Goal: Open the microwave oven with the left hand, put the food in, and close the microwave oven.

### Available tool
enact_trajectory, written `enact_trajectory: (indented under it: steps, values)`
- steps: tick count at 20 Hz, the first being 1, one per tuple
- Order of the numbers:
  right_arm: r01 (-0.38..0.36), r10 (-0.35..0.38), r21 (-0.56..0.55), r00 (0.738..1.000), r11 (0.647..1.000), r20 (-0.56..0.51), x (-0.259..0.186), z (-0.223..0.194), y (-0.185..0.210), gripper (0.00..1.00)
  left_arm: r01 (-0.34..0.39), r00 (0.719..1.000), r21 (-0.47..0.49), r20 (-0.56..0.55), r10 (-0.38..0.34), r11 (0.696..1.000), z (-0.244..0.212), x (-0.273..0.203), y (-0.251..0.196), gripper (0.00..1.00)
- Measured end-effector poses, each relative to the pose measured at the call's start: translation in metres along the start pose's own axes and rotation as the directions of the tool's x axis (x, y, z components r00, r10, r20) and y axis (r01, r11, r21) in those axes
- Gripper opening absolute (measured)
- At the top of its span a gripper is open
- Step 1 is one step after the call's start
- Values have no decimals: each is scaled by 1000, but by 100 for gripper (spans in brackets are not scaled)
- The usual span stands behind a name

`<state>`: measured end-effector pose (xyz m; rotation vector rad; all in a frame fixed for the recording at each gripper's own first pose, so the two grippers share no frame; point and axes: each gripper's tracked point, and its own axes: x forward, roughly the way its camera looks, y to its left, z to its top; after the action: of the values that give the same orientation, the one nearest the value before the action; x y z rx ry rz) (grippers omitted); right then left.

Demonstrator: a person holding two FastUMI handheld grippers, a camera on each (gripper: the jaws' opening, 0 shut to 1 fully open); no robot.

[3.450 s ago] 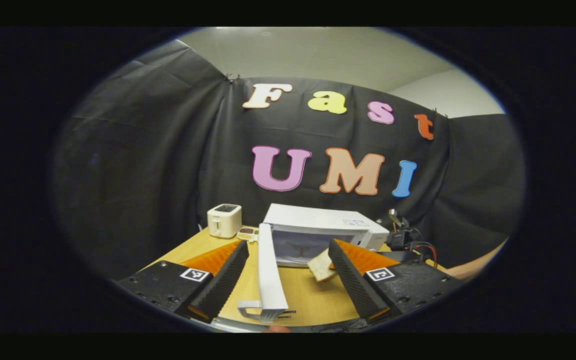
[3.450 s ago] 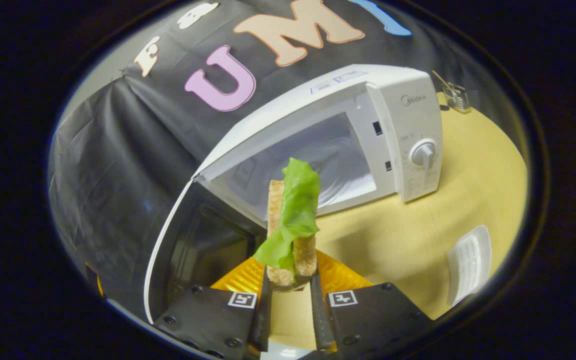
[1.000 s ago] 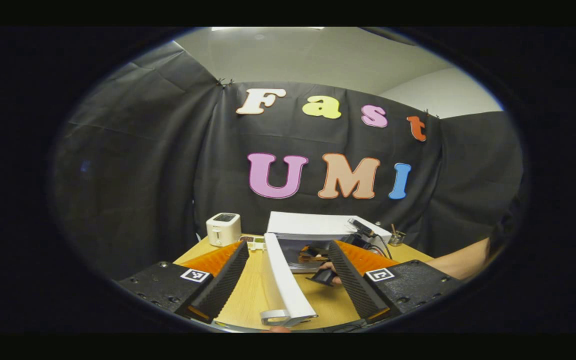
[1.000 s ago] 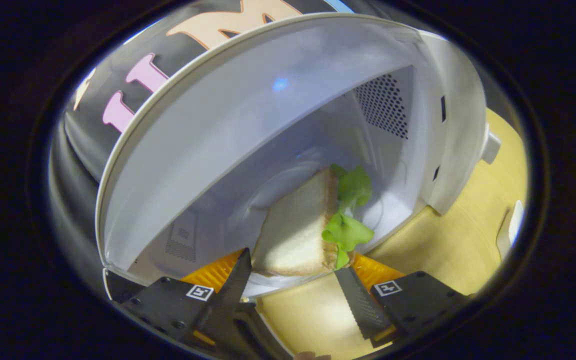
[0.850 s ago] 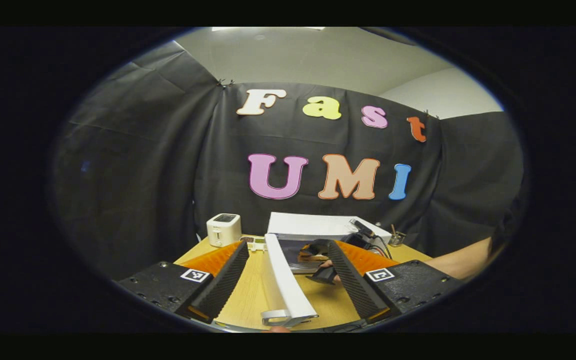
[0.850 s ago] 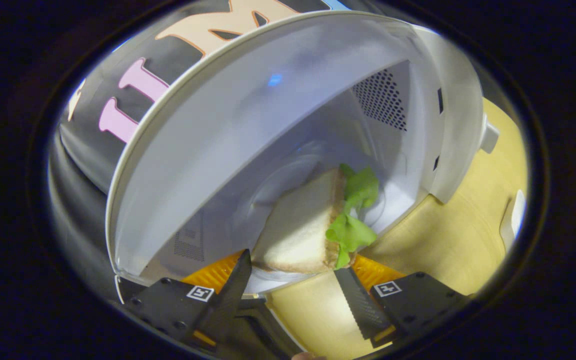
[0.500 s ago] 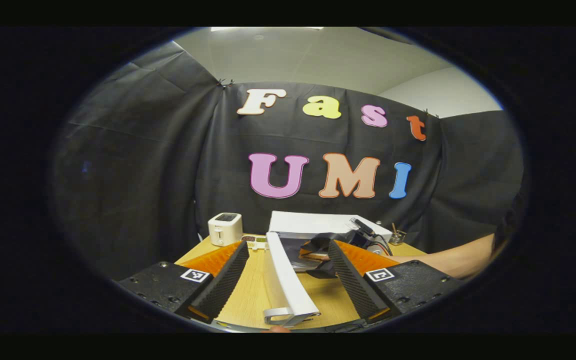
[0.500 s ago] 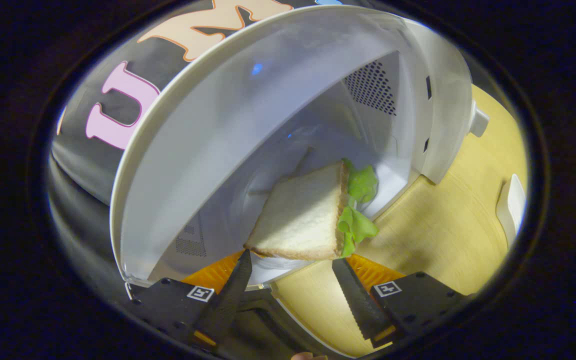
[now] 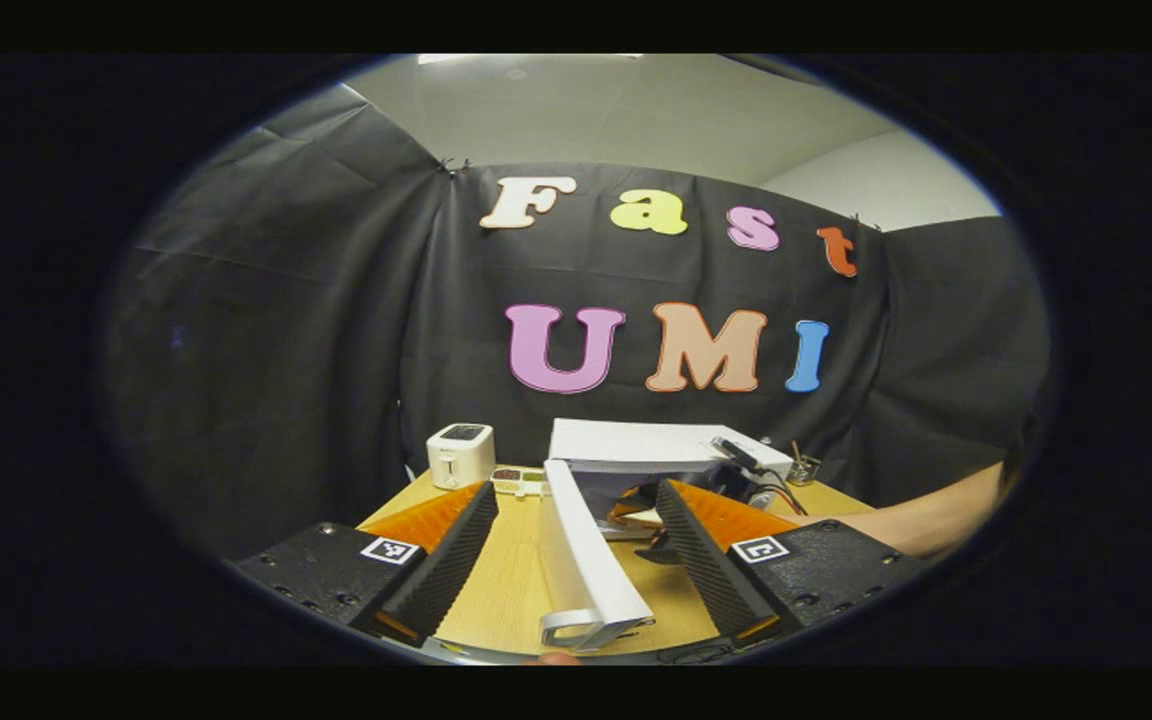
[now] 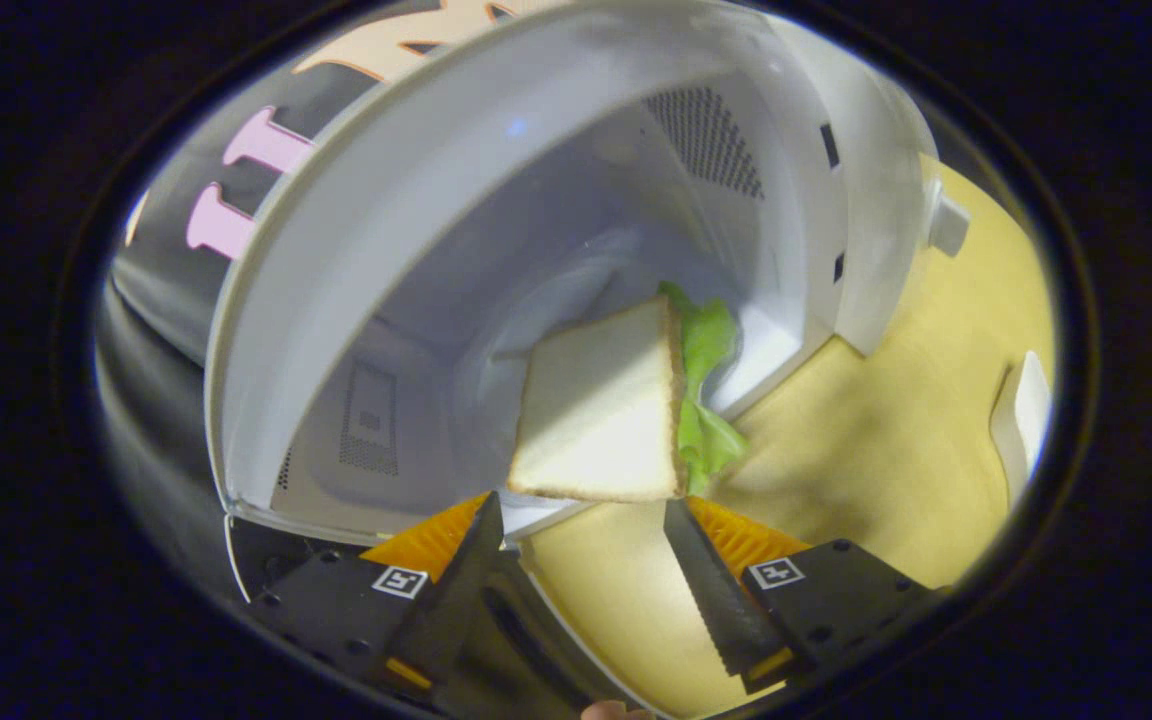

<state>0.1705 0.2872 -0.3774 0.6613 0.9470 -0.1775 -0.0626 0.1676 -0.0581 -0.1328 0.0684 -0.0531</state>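
Right gripper view: the right claw [image 10: 581, 535] is wide open and holds nothing. The sandwich [image 10: 601, 410], soft bread with floppy green leaf, looks light and easy to squash. It lies inside the microwave [image 10: 496, 200], maybe on its glass plate. The left claw [image 9: 571, 545] is open around the door [image 9: 586, 560], not pressing it.

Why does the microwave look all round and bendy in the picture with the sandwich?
In the right gripper view the fisheye lens bulges the close microwave around the sandwich; in the left gripper view the microwave sits farther off and looks nearly straight, though its open door curves.
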Motion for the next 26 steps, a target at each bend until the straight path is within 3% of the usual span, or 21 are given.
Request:
enact_trajectory:
  steps: [4,5,8,13,18,22,26]
  values:
    - [-21,25,-61,998,998,63,-4,13,-5,92,-9,1000,17,-1,9,1000,-1,-2,4,96]
    - [-23,28,-80,997,997,67,-6,14,-7,100,-12,1000,18,-3,12,1000,-2,-3,5,96]
    - [8,-1,-138,999,990,46,-8,9,-21,100,-17,1000,19,-10,17,1000,-3,-4,5,96]
    - [-8,15,-182,999,983,35,-16,3,-21,100,-21,1000,23,-16,22,1000,-5,-6,2,96]
    - [-76,103,-244,989,967,103,-45,17,-12,99,-40,999,51,-17,40,998,-6,-9,10,96]
    - [-158,252,-359,940,920,230,-101,58,-1,99,-59,997,108,-47,64,992,-16,-12,24,96]
    - [-132,374,-556,859,821,349,-161,107,-10,100,-66,991,114,-112,79,991,-40,-14,31,91]
